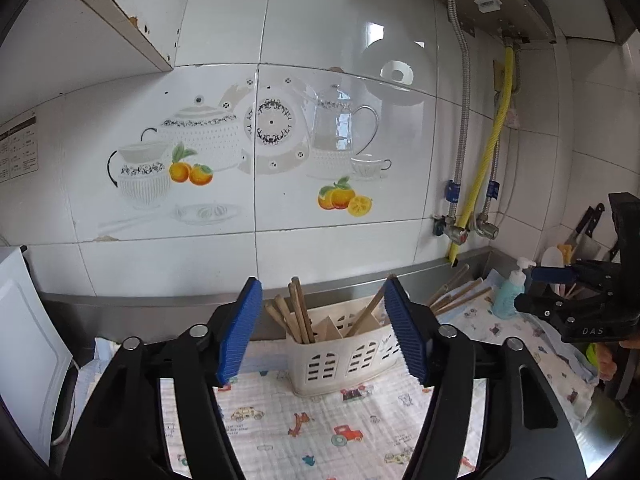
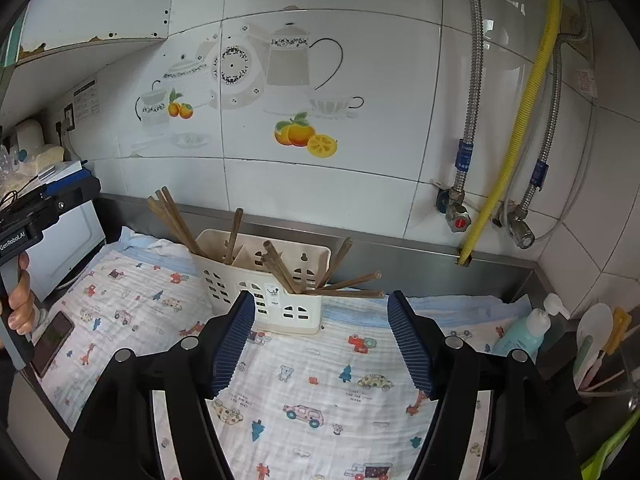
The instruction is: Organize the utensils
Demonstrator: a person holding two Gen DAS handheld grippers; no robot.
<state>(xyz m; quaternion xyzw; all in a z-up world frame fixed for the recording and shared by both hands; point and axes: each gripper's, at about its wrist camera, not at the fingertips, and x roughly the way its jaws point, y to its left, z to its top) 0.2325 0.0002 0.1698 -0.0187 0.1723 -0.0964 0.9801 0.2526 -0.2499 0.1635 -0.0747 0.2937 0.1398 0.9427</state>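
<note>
A cream slotted utensil holder (image 1: 340, 354) (image 2: 264, 280) stands on a printed cloth near the tiled wall, with several wooden chopsticks (image 1: 298, 310) (image 2: 176, 220) leaning in its compartments. More chopsticks (image 2: 344, 284) lie across its right end, and a few (image 1: 460, 294) rest on the cloth by the wall. My left gripper (image 1: 326, 330) hangs open just in front of the holder, with nothing between its blue pads. My right gripper (image 2: 322, 340) is open too, above the cloth short of the holder, and it shows at the right edge (image 1: 560, 280) of the left wrist view.
A teal pump bottle (image 2: 528, 328) (image 1: 510, 290) stands at the right by a rack with a white spatula (image 2: 596, 332). Metal hoses and a yellow pipe (image 2: 532, 92) run down the wall. A white appliance (image 1: 24, 340) sits left. A phone (image 2: 52, 340) lies on the cloth's left edge.
</note>
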